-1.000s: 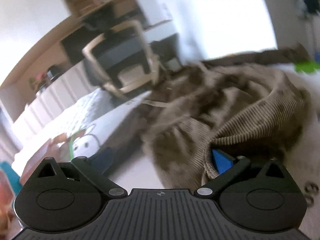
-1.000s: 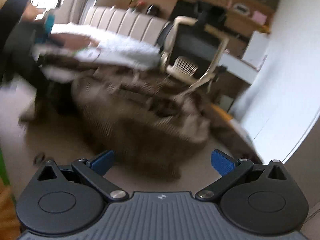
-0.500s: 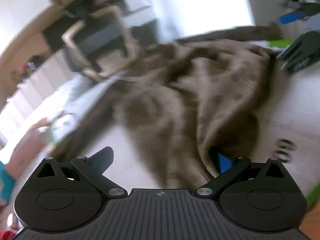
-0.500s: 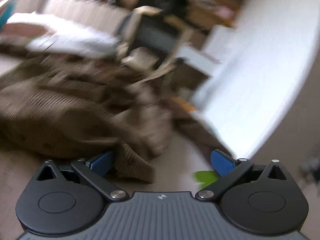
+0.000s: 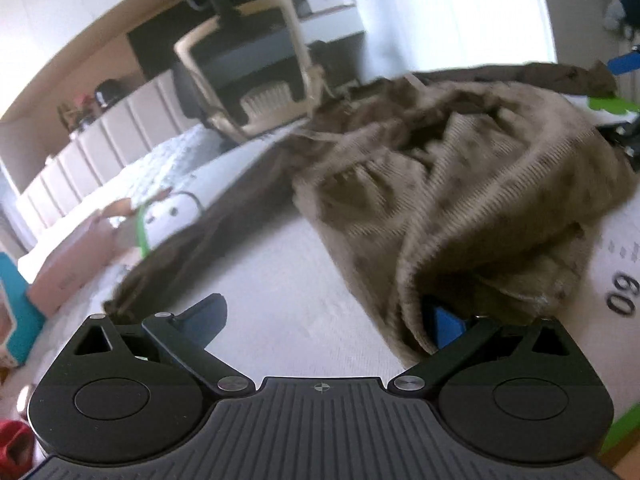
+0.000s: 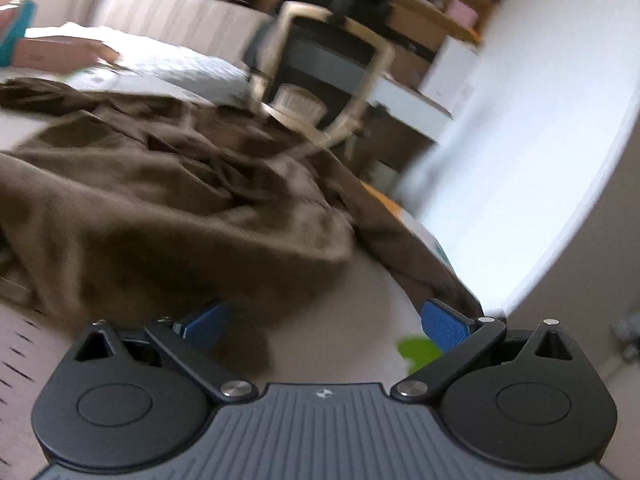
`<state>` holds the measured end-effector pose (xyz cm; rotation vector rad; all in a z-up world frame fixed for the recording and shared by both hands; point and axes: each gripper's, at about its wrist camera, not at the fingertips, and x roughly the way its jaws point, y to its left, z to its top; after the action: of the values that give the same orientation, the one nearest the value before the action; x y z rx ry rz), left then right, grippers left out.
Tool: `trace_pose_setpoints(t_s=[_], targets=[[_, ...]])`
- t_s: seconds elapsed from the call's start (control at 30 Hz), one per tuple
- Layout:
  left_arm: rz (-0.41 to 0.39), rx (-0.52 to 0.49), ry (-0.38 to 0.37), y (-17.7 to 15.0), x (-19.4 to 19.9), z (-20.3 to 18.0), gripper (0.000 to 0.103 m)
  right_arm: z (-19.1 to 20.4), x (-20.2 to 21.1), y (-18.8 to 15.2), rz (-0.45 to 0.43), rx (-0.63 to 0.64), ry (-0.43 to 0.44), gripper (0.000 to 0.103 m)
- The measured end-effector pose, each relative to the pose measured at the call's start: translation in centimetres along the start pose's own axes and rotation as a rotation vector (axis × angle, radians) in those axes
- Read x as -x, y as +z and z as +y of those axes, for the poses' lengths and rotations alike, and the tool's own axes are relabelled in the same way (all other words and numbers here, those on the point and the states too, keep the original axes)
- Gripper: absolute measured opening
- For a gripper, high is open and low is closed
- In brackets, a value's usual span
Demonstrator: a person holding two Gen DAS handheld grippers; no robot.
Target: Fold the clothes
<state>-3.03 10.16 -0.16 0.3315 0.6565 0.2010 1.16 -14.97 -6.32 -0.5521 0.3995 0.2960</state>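
Surroundings, left wrist view: a pink box (image 5: 76, 256) is seen at the left edge of the pale work surface (image 5: 280, 280); a padded headboard (image 5: 100, 152) and a cream-framed chair (image 5: 256, 60) are seen behind it, slightly blurred.
Left gripper (image 5: 324, 320): the jaws are spread wide; the left blue pad (image 5: 204, 316) lies bare over the surface, and the right pad is partly draped by a fold of cloth. Nothing is clamped between them.
Brown garment (image 5: 460, 184): a ribbed, corduroy-like fabric is shown bunched in a loose heap toward the right of the surface, with one dark strip trailing to the left edge.
Printed digits (image 5: 622, 292): a "60" mark is seen on the surface at its right edge, just beside the heap.
Brown garment, right wrist view (image 6: 160, 208): the same cloth is shown crumpled across the left and centre, blurred, with a strip running toward the right jaw.
Right gripper (image 6: 324, 324): the jaws are held wide apart; the left pad is touched by the hem, and nothing is gripped.
Green patch (image 6: 416, 350): a bright marker is seen on the surface near the right pad.
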Motion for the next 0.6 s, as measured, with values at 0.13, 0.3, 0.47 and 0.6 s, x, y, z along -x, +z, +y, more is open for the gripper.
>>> trace_pose_setpoints(t_s=[0.13, 0.3, 0.47, 0.6], targets=[[-0.026, 0.060, 0.028, 0.7, 0.3, 1.7, 0.103, -0.2, 0.6, 0.7, -0.026, -0.020, 0.015, 0.103], [-0.047, 0.077, 0.026, 2.1, -0.2, 2.3, 0.103, 3.1, 1.7, 0.5, -0.051, 0.094, 0.159, 0.103], [-0.059, 0.086, 0.025, 3.2, -0.5, 2.8, 0.103, 1.9, -0.2, 2.1, -0.077, 0.003, -0.019, 0.103], [-0.049, 0.074, 0.027, 2.6, -0.2, 3.0, 0.103, -1.9, 0.0, 2.6, -0.108, -0.068, -0.188, 0.103]])
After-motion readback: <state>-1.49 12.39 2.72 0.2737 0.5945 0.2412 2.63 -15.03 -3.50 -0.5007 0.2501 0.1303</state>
